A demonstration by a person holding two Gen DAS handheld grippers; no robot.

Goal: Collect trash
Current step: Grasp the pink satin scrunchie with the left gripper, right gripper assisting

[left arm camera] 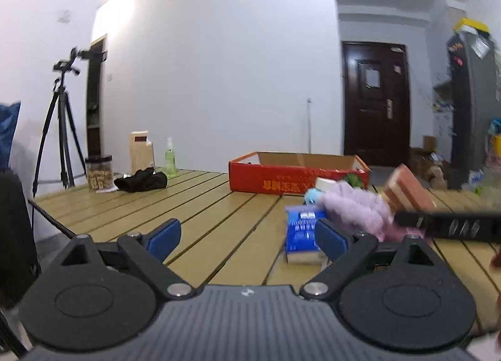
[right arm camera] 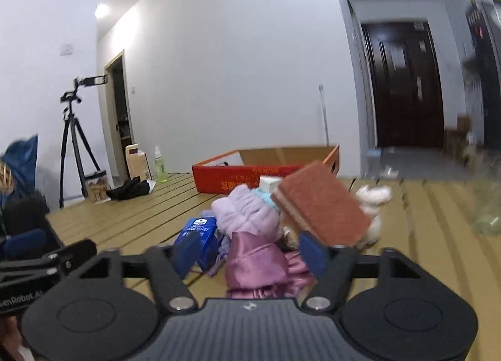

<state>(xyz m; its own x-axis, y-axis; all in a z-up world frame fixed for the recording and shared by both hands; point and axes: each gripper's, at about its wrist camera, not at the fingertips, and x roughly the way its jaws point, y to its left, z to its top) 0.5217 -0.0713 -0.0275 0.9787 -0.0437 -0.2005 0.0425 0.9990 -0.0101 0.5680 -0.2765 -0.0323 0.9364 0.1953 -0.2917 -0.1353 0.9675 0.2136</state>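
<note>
Left tongs wide open, nothing between them, above the slatted worktop. Right tongs part open; sponge sits off the right pad, grip unclear. Blue packet lies left of the purple doll, red box behind.

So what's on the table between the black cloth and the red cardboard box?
Nothing. Only bare wooden slats of the table separate the black cloth from the red cardboard box, as both wrist views show.

Tripod, snack jar, spray bottle
</note>
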